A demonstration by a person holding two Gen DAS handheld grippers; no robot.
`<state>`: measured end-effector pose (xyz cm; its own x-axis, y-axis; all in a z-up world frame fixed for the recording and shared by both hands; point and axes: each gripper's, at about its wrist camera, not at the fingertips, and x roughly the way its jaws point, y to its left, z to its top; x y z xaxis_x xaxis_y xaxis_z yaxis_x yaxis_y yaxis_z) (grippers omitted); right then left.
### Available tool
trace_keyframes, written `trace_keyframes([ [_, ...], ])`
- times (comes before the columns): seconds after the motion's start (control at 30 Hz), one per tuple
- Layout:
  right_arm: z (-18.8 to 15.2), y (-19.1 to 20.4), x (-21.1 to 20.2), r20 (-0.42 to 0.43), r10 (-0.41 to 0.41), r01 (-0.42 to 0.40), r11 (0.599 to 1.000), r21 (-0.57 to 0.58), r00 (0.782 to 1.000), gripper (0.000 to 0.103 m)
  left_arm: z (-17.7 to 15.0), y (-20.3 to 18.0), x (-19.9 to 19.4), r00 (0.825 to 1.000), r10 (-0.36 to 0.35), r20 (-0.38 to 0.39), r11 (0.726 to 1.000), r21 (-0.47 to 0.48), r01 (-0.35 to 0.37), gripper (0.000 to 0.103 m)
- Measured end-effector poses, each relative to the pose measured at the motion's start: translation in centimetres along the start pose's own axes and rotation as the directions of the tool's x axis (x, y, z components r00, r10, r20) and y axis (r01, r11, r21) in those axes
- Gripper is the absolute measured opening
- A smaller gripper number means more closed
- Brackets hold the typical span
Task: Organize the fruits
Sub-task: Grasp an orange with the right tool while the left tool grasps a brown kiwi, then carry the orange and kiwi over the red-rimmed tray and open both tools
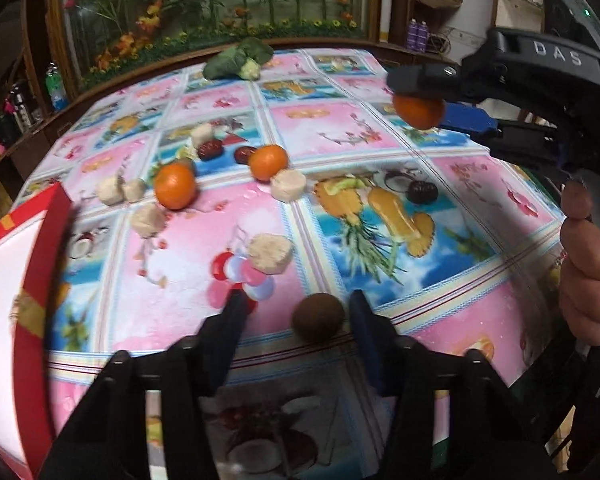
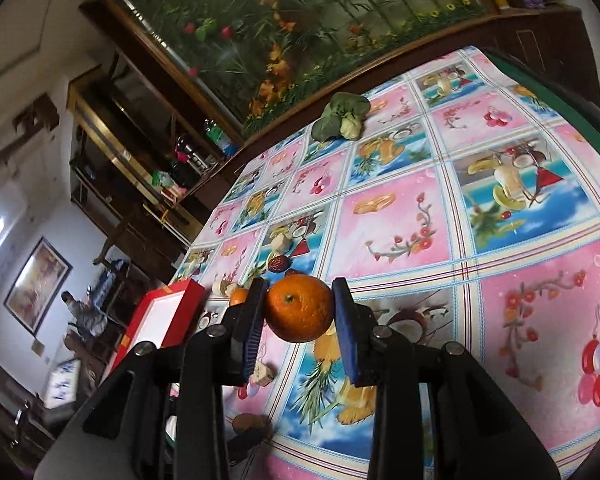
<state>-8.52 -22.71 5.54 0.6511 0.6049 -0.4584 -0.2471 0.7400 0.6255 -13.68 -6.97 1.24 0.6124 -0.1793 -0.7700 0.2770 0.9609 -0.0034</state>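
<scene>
My right gripper (image 2: 298,312) is shut on an orange (image 2: 299,307) and holds it above the patterned tablecloth (image 2: 400,216); it also shows in the left wrist view (image 1: 419,110) at the upper right. My left gripper (image 1: 296,312) is open low over the cloth, with a brown kiwi (image 1: 318,317) lying between its fingers near the right one. Two more oranges (image 1: 175,185) (image 1: 268,162) lie on the cloth further back. A red box with a white inside (image 1: 16,264) stands at the left edge.
Several pale cut chunks (image 1: 270,253) and dark red dates (image 1: 210,149) are scattered mid-table. A green leafy vegetable (image 1: 240,60) lies at the far edge. A dark fruit (image 1: 422,191) sits at the right. Shelves and a flower mural stand behind.
</scene>
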Motion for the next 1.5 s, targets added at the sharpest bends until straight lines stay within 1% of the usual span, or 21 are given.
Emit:
trace_keyframes([
  [0.03, 0.0, -0.1, 0.2, -0.008, 0.0, 0.0, 1.0, 0.003, 1.0, 0.035, -0.1, -0.1, -0.1, 1.0, -0.011, 0.003, 1.0, 0.004, 0.011, 0.039],
  [0.07, 0.0, 0.0, 0.3, -0.013, -0.004, 0.004, 1.0, -0.001, 1.0, 0.035, -0.1, -0.3, -0.2, 1.0, -0.019, 0.007, 1.0, 0.009, 0.019, 0.037],
  [0.13, -0.2, 0.2, 0.4, -0.017, -0.02, 0.02, 1.0, -0.013, 1.0, 0.035, -0.3, -0.5, -0.4, 0.999, -0.032, 0.01, 0.999, 0.021, 0.031, 0.026],
  [0.17, -0.4, 0.3, 0.5, -0.018, -0.023, 0.023, 0.999, -0.023, 1.0, 0.035, -0.5, -0.6, -0.6, 0.999, -0.044, 0.014, 0.999, 0.028, 0.044, 0.023],
  [0.3, -0.7, 0.7, 0.6, -0.008, -0.024, 0.024, 0.998, -0.05, 1.0, 0.035, -0.5, 0.1, -0.7, 0.998, -0.06, 0.025, 0.998, 0.014, 0.06, 0.023],
  [0.43, -1.0, 1.0, 0.7, 0.004, -0.039, 0.039, 0.997, -0.068, 0.999, 0.035, -0.1, 1.8, -2.2, 0.997, -0.036, 0.065, 0.999, -0.033, 0.039, 0.023],
  [0.5, -1.1, 1.2, 0.8, 0.009, -0.048, 0.049, 0.995, -0.082, 0.999, 0.035, 0.1, 2.9, -3.5, 0.995, -0.01, 0.104, 0.998, -0.056, 0.016, 0.023],
  [0.6, -1.4, 1.8, 1.0, 0.014, -0.073, 0.074, 0.99, -0.117, 0.997, 0.035, 0.5, 5.1, -6.0, 0.984, 0.063, 0.169, 0.993, -0.107, -0.045, 0.023],
  [0.7, -1.9, 2.7, 1.7, 0.002, -0.1, 0.099, 0.982, -0.163, 0.995, 0.035, 0.2, 8.0, -8.8, 0.961, 0.158, 0.225, 0.978, -0.168, -0.121, 0.023],
  [0.73, -2.2, 3.3, 2.1, -0.003, -0.113, 0.11, 0.975, -0.192, 0.994, 0.035, 0.0, 8.7, -9.2, 0.956, 0.182, 0.231, 0.974, -0.179, -0.143, 0.023],
  [0.77, -2.5, 3.6, 2.3, -0.008, -0.118, 0.114, 0.971, -0.212, 0.993, 0.035, -0.3, 9.9, -10.1, 0.945, 0.229, 0.235, 0.962, -0.203, -0.183, 0.023],
  [0.8, -2.8, 4.2, 2.7, -0.02, -0.118, 0.11, 0.966, -0.233, 0.993, 0.035, -0.6, 10.8, -10.5, 0.938, 0.255, 0.235, 0.954, -0.22, -0.204, 0.023],
  [0.83, -3.1, 4.7, 3.0, -0.037, -0.106, 0.094, 0.966, -0.241, 0.994, 0.035, -0.9, 11.7, -10.9, 0.931, 0.28, 0.234, 0.945, -0.239, -0.224, 0.023],
  [0.93, -4.1, 6.7, 4.8, -0.108, -0.045, 0.019, 0.972, -0.236, 0.993, 0.035, -2.5, 15.0, -12.0, 0.901, 0.38, 0.211, 0.9, -0.309, -0.307, 0.023],
  [1.03, -5.1, 9.9, 6.7, -0.158, 0.004, -0.047, 0.962, -0.27, 0.987, 0.035, -4.4, 18.1, -12.7, 0.867, 0.469, 0.169, 0.845, -0.37, -0.385, 0.023],
  [1.1, -5.8, 12.4, 8.1, -0.2, 0.047, -0.104, 0.952, -0.288, 0.979, 0.035, -5.4, 19.3, -12.8, 0.857, 0.497, 0.139, 0.822, -0.391, -0.414, 0.023],
  [1.17, -6.6, 15.3, 9.6, -0.242, 0.088, -0.163, 0.936, -0.311, 0.966, 0.035, -6.6, 20.5, -12.9, 0.854, 0.507, 0.118, 0.806, -0.415, -0.422, 0.023],
  [1.27, -8.0, 19.0, 11.6, -0.289, 0.122, -0.224, 0.909, -0.351, 0.95, 0.035, -7.7, 21.8, -12.3, 0.86, 0.503, 0.081, 0.793, -0.439, -0.422, 0.023],
  [1.33, -9.1, 20.9, 12.7, -0.318, 0.129, -0.249, 0.894, -0.373, 0.939, 0.035, -8.2, 22.3, -12.2, 0.866, 0.496, 0.071, 0.788, -0.456, -0.414, 0.023],
  [1.4, -10.3, 22.4, 13.8, -0.352, 0.132, -0.273, 0.88, -0.389, 0.927, 0.035, -8.4, 22.8, -11.9, 0.864, 0.5, 0.062, 0.778, -0.471, -0.416, 0.023],
  [1.5, -12.4, 24.1, 15.1, -0.396, 0.118, -0.293, 0.86, -0.417, 0.91, 0.035, -8.3, 23.5, -11.4, 0.864, 0.5, 0.06, 0.774, -0.478, -0.414, 0.023],
])
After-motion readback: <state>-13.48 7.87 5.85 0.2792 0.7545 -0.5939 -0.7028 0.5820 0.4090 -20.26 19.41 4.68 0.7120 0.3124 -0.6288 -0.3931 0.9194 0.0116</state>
